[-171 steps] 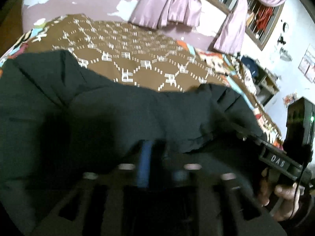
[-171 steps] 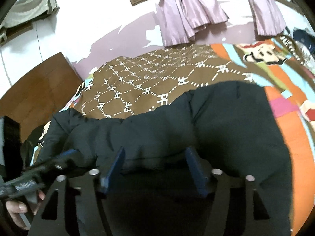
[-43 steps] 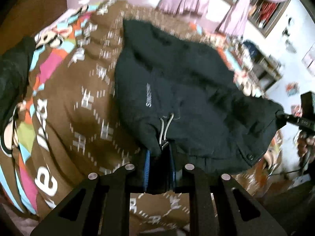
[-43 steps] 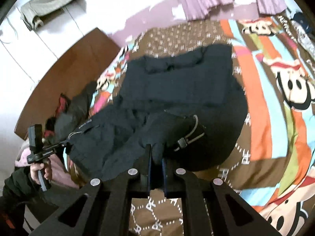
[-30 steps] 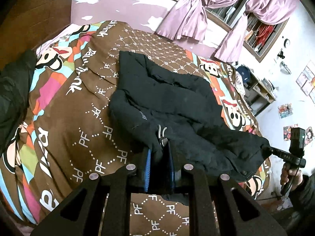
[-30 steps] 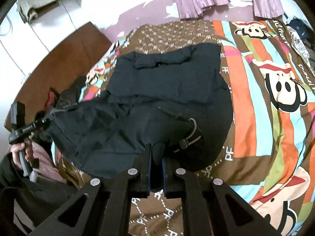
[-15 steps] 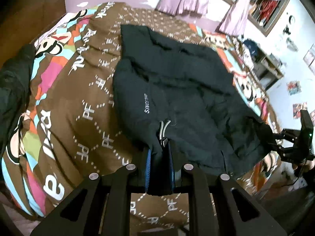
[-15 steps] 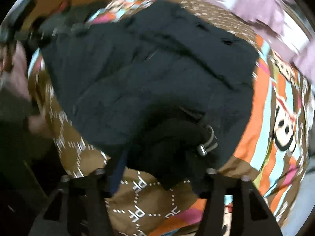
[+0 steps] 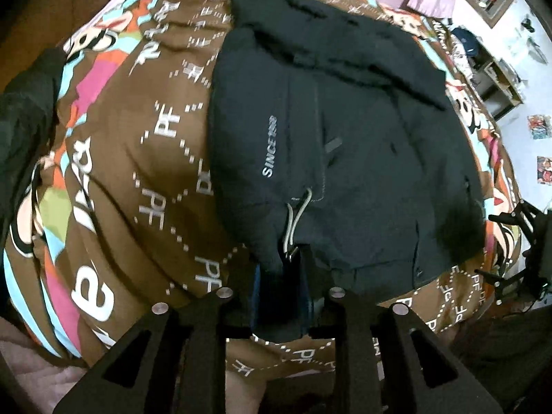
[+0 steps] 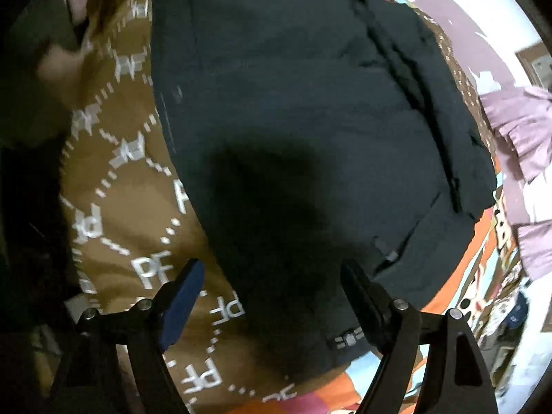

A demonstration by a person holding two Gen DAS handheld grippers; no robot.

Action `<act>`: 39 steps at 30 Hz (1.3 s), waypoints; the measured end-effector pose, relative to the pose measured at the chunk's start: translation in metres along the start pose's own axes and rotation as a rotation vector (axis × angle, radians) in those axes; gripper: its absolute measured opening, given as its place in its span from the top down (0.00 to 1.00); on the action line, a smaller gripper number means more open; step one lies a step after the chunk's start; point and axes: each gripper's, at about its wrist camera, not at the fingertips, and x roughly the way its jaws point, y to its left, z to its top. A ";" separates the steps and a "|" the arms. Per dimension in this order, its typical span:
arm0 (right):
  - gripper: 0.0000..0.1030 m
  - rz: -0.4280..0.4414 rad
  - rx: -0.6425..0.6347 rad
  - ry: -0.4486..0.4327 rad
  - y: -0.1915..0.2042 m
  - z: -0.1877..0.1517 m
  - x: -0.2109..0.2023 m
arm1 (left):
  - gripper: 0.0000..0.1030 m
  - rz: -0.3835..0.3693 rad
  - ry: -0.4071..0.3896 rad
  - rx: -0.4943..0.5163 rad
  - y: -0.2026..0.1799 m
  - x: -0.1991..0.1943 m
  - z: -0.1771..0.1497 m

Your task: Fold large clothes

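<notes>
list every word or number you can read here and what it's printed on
"SINCE": grey print on the black jacket; the characters after it are too blurred to read.
"PF": white letters repeated over the brown bedspread.
Large white letter, apparently "e", on the bedspread's near edge.
Wall posters: too small to read.

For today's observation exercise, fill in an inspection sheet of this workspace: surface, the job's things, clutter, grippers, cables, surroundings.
Surface: bed with brown cartoon-print "PF" bedspread.
Job's things: large black padded jacket spread on the bedspread, white "SINCE" print and a grey elastic drawcord near its hem.
Clutter: dark green garment at the bed's left edge.
Grippers: left gripper shut on the jacket's hem; right gripper, fingers apart above the jacket, holding nothing.
Cables: nothing seen.
Surroundings: lilac curtains, shelf unit, wall pictures.
</notes>
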 end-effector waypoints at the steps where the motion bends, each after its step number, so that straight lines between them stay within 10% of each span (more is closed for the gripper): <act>1: 0.23 -0.011 -0.007 0.013 0.003 -0.001 0.008 | 0.81 0.003 0.006 -0.002 0.000 0.002 -0.001; 6: 0.23 -0.181 -0.075 0.026 0.013 0.000 0.037 | 0.63 0.085 -0.001 0.041 0.001 0.011 -0.010; 11: 0.23 -0.211 -0.033 0.006 0.003 0.004 0.037 | 0.22 0.183 -0.145 0.130 -0.007 0.006 -0.021; 24: 0.23 -0.061 0.187 0.002 -0.035 0.011 0.029 | 0.19 0.317 -0.244 0.758 -0.080 0.052 -0.091; 39: 0.24 0.041 0.379 -0.039 -0.069 0.009 0.021 | 0.19 0.443 -0.122 0.905 -0.067 0.118 -0.114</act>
